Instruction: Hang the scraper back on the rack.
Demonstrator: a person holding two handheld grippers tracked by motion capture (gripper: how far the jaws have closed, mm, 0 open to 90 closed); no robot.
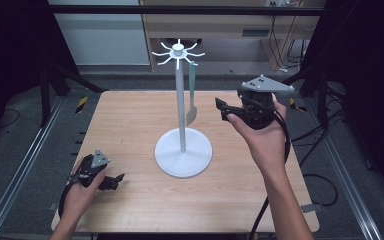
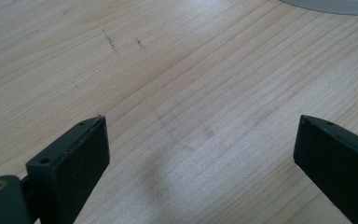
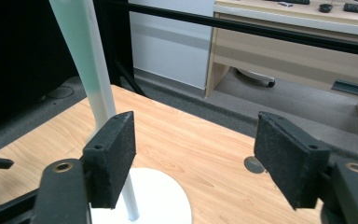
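Pale wood table (image 1: 130, 130), high view: a white stand (image 1: 182, 145) at centre frame, hook crown at upper centre, a pale green spatula (image 1: 192, 95) hanging from a hook just right of the pole. Right gripper (image 1: 220, 107), centre right, jaws spread and empty, just beside the spatula's blade. Left gripper (image 1: 116, 181), lower left, rests low over the table.

Left gripper view: jaws wide apart, nothing between; bare wood, stand base (image 2: 331, 4) at the upper right edge.

Right gripper view: jaws (image 3: 196, 154) spread; spatula handle (image 3: 77, 42) and pole (image 3: 103, 98) at upper left, outside the gap.

Risk, judged: a drifting jaw could nudge the blade, swinging the spatula off its hook, or knock the pole. The pole stands close behind.
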